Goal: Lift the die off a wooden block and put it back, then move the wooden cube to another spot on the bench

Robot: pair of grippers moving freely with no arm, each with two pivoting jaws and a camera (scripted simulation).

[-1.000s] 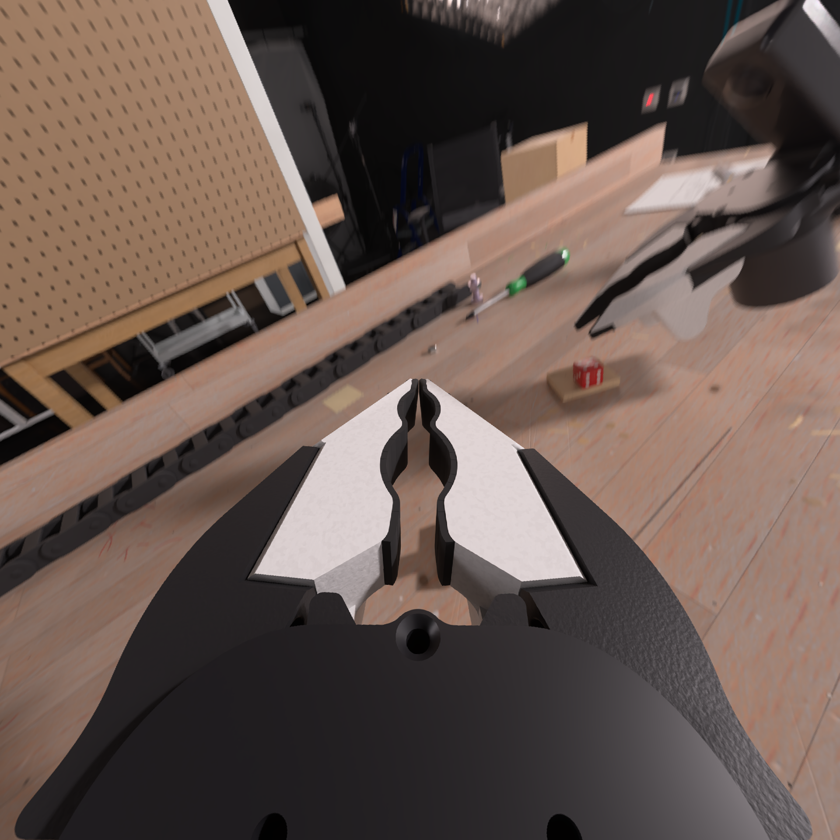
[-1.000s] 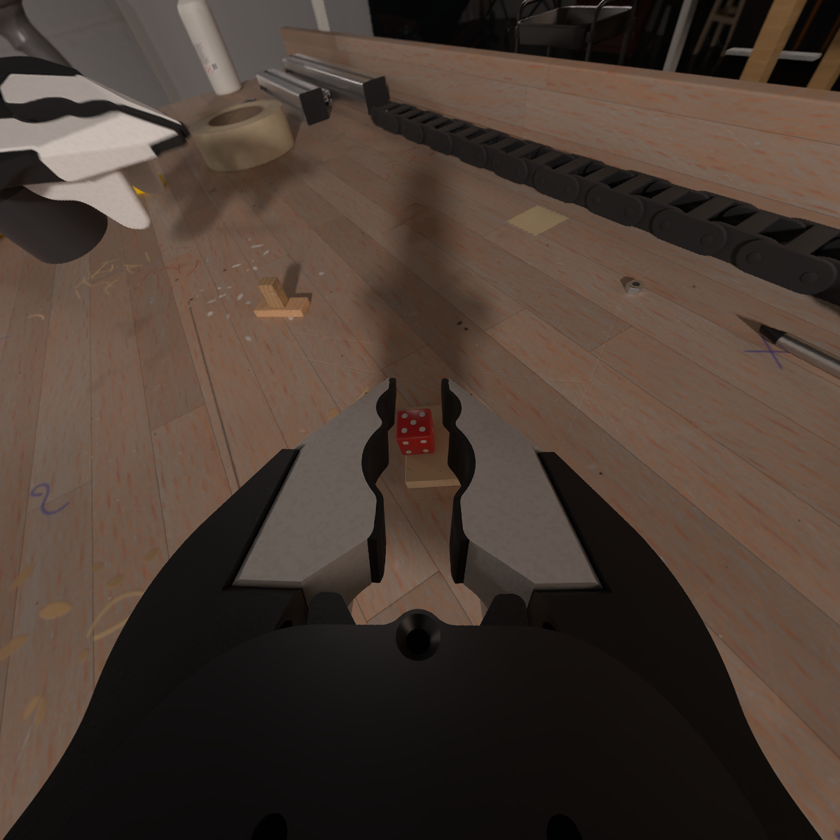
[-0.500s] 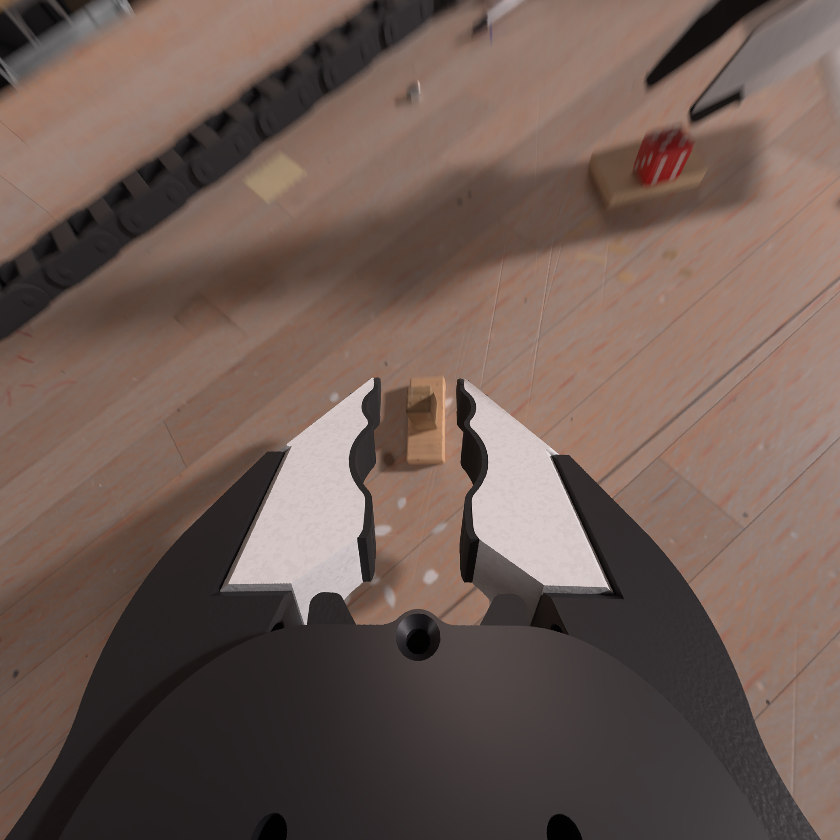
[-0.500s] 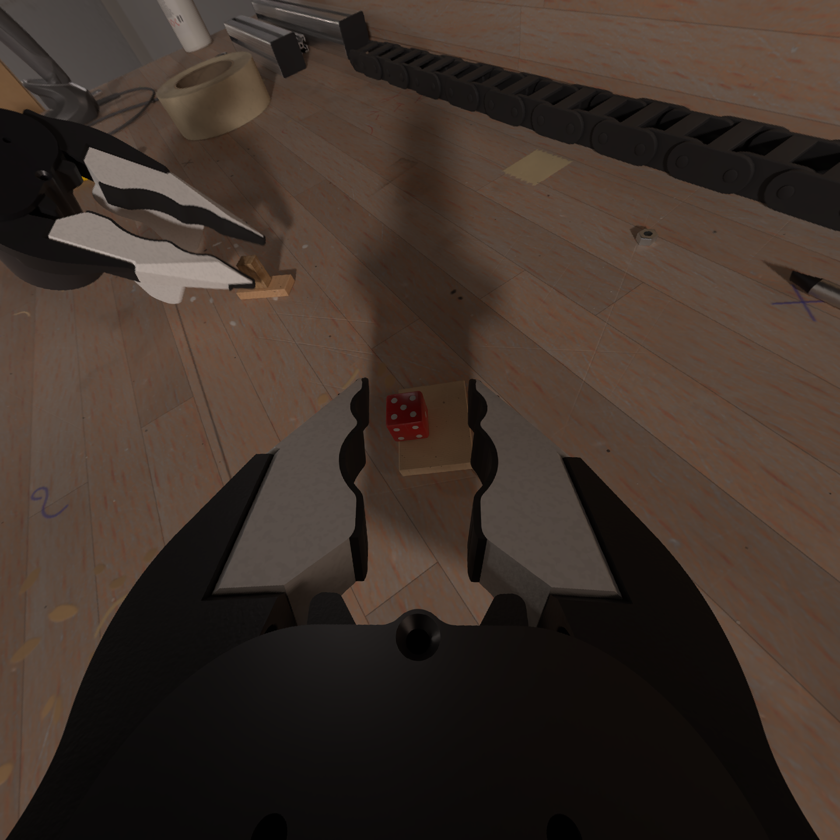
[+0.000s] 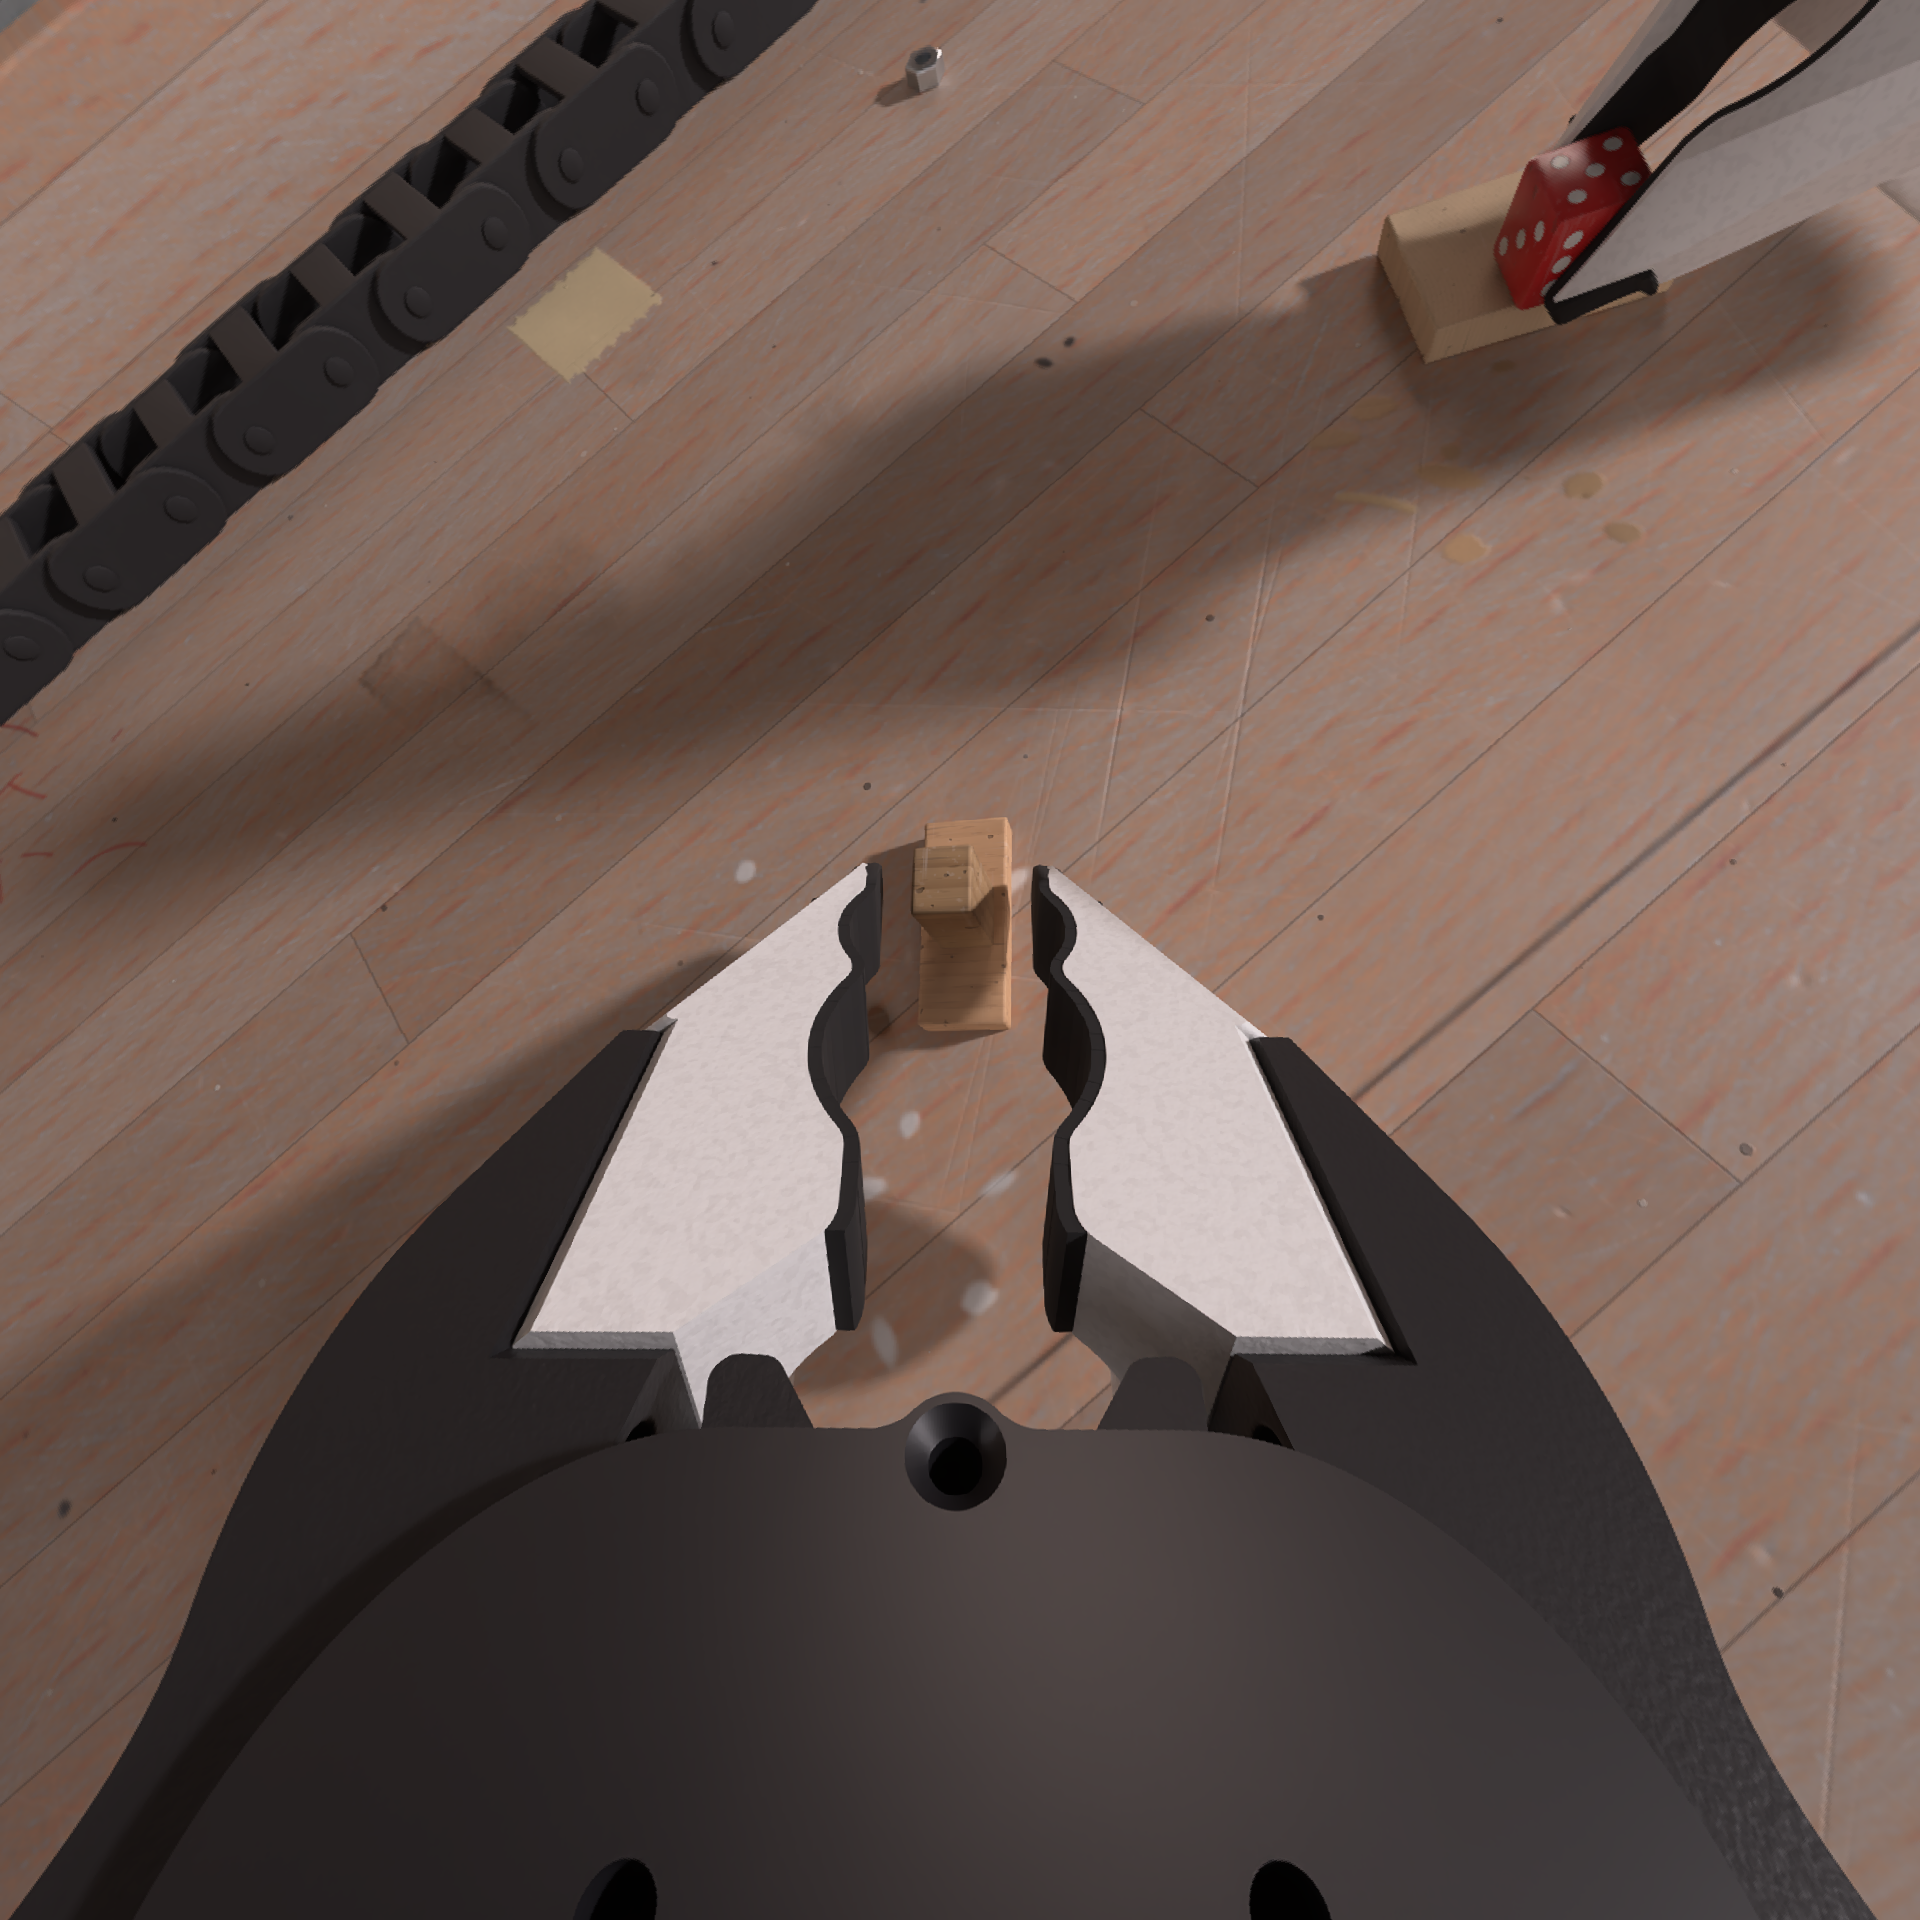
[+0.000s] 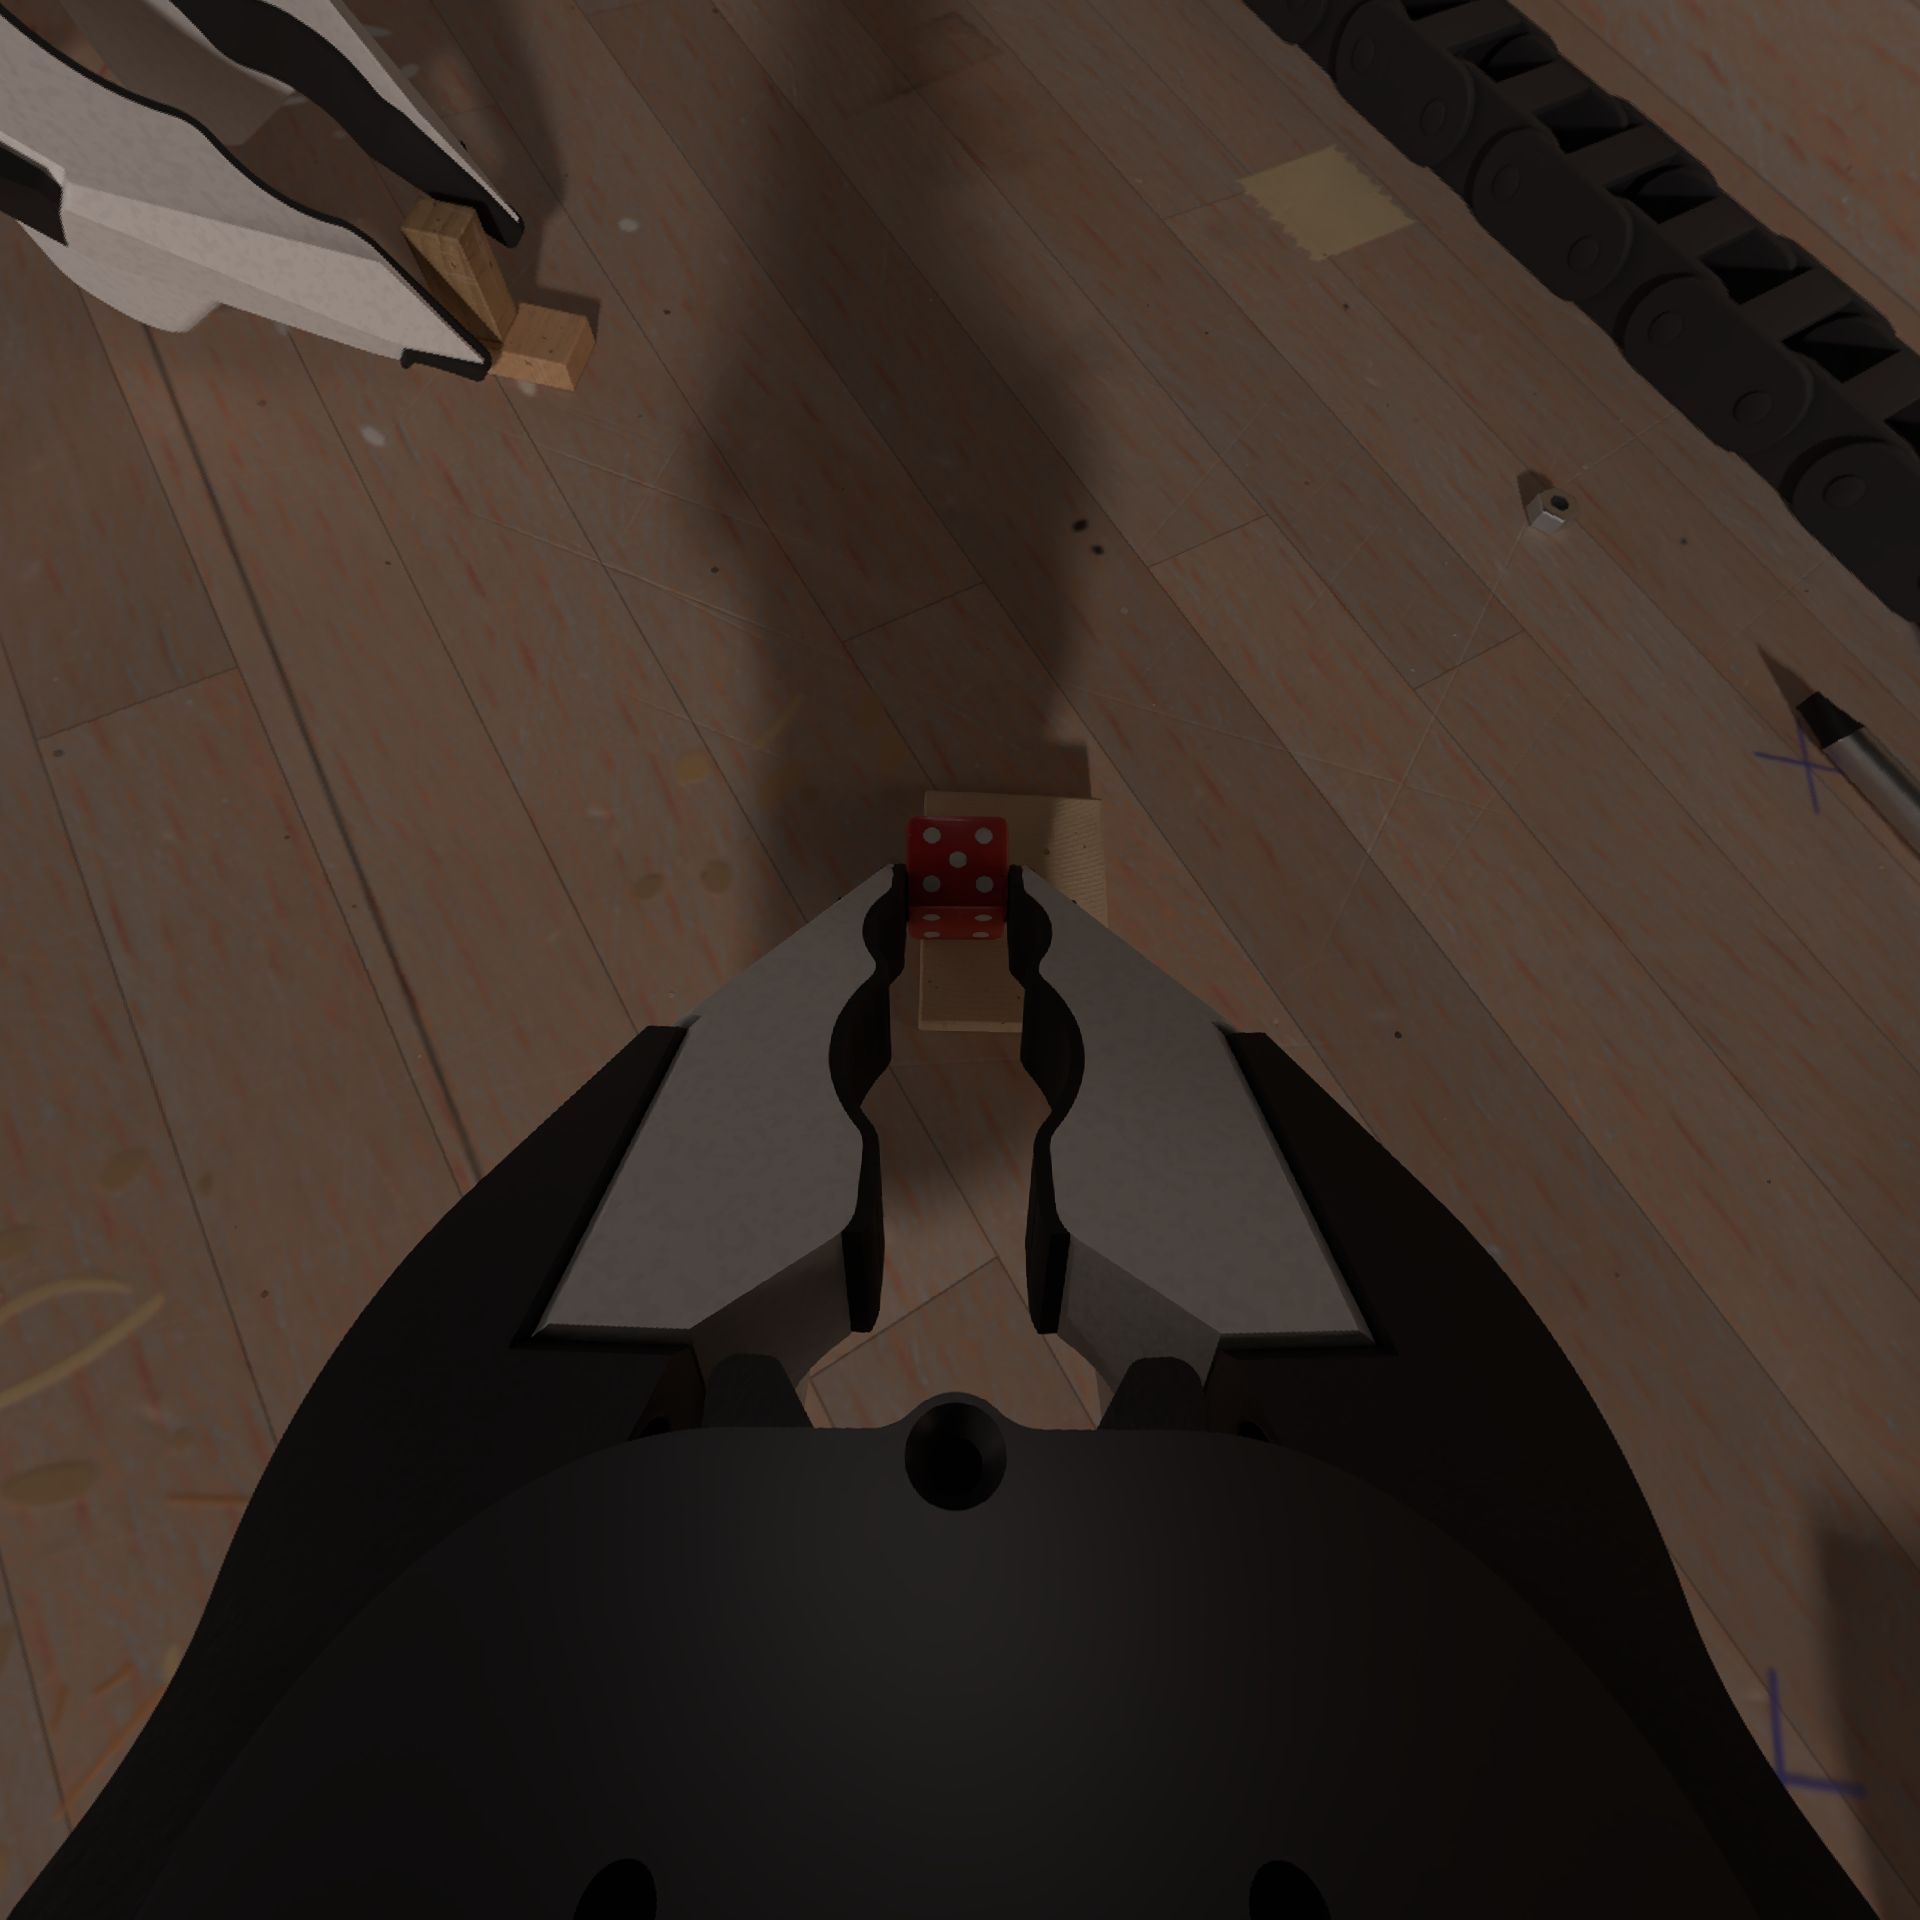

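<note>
While no container is showing on the pale plank-wood bench [image 5: 1351, 727], the nearest thing to a holder is the flat pale wooden block [image 6: 1070, 862], which is carrying the red white-spotted die [image 6: 957, 871] on its top face. The right gripper [image 6: 956, 883], with black wavy-edged pads on grey plates, is pinching this die: its fingertips [image 6: 896, 883] are pressing on the two opposite side faces. From the left wrist view the same die [image 5: 1558, 223] is sitting at the block's [image 5: 1444, 270] near end, between the far gripper's [image 5: 1590, 208] white fingers; whether it is resting on the block or raised just off it cannot be told.

The left gripper [image 5: 954, 883], white-plated with black scalloped pads, is holding its fingers spread, straddling the small light-brown wooden cube [image 5: 948, 883] (a rough-grained piece perched on a thin wooden strip [image 5: 971, 977]). No contact with the cube is showing there. From the right wrist view the cube [image 6: 457, 265] is standing between those white fingers.

Also lying on the bench: a black plastic link cable chain [image 5: 343, 301], a square of tan tape [image 5: 587, 312], a small metal hex nut [image 5: 920, 71] and a dark-tipped metal pen [image 6: 1849, 748].
</note>
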